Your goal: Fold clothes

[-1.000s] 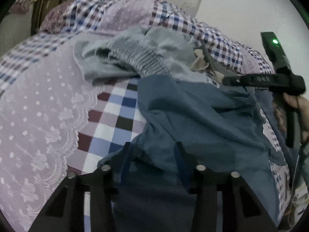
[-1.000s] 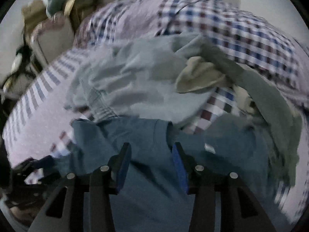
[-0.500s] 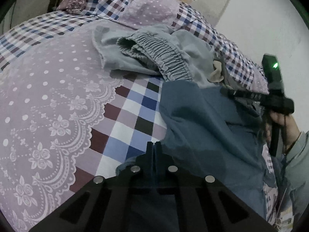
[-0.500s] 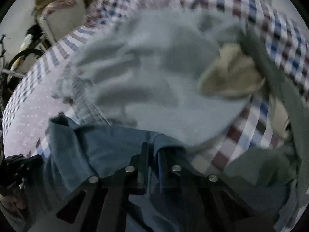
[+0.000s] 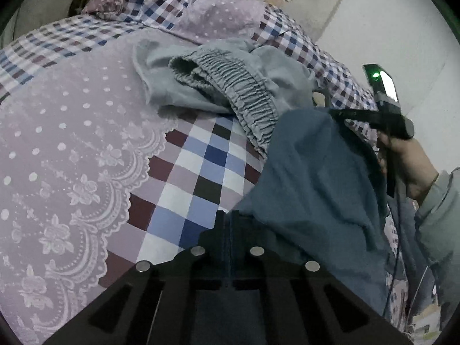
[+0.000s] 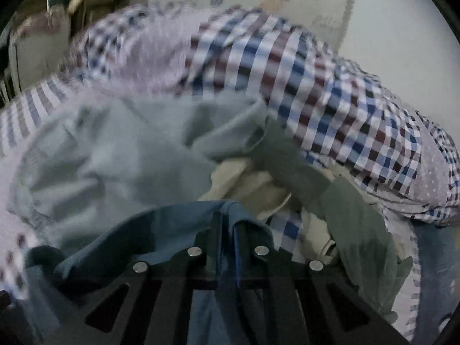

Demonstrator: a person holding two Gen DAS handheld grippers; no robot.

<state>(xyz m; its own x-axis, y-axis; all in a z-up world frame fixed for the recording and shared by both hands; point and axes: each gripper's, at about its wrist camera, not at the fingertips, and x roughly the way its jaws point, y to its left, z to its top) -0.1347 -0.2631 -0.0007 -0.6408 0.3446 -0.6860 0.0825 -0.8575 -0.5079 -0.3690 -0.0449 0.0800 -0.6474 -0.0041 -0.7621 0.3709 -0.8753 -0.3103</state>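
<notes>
A blue garment lies rumpled on the checked bedspread. My left gripper is shut on its near edge. In the right wrist view the same blue garment bunches up between the closed fingers of my right gripper, which is shut on a fold of it. The right gripper also shows in the left wrist view, held by a hand at the cloth's far right corner. Behind lies a pale grey garment with an elastic waistband.
A lilac lace-edged panel covers the bed's left side. A checked pillow sits at the back. An olive green garment and cream cloth lie right of the grey garment. A white wall rises to the right.
Both grippers went from open to shut on the blue garment's edge. The right gripper then moved, lifting its fold, and its view swung up toward the pillow.
</notes>
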